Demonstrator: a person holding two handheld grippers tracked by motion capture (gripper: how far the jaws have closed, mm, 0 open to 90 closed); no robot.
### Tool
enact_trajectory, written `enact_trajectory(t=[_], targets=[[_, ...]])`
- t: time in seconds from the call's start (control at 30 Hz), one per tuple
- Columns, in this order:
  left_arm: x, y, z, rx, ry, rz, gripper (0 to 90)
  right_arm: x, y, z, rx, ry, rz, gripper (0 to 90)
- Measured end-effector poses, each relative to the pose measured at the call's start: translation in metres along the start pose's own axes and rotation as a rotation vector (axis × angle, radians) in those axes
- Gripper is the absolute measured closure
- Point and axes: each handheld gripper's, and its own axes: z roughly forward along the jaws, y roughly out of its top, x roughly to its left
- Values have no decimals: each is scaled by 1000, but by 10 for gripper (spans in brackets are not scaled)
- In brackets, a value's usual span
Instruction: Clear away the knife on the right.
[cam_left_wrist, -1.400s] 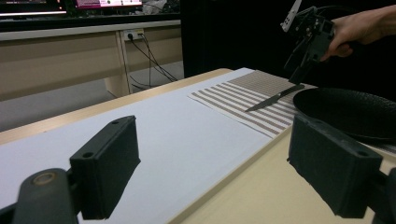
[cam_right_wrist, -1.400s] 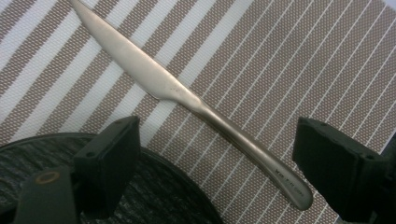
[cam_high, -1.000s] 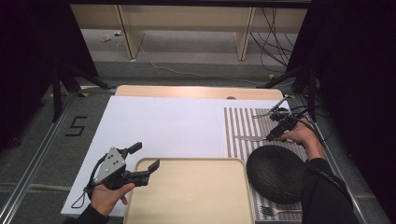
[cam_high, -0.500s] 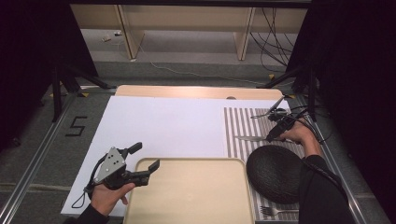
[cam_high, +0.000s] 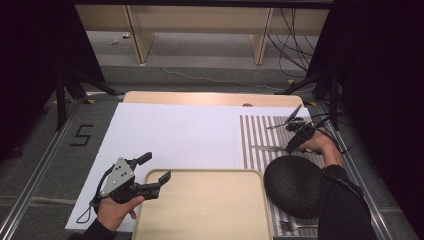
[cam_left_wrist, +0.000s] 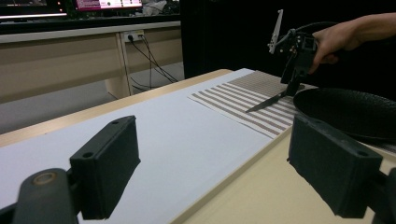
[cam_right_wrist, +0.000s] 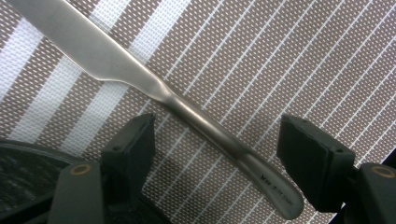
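Steel knife (cam_right_wrist: 187, 109) tip cut off, right claw (cam_right_wrist: 217, 154) closing around handle

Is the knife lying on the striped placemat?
Yes, in the right gripper view the knife lies flat on the striped placemat, its handle between the open jaws.

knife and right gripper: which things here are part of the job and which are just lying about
In the job:
- knife, lying on the striped placemat
- right gripper, jaws just closing, handle between them, not yet pinched

Lying about:
- dark plate
- fork
- tray
- left gripper, open at the tray's corner
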Motion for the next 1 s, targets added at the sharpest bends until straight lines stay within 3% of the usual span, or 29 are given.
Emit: enact_trajectory(t=[0.7,1.0], targets=[[-1,0,0,0,-5,4,159,3,4,4,27,21,-22,423],[0,0,0,2,-3,1,159,2,4,4,38,54,7,503]])
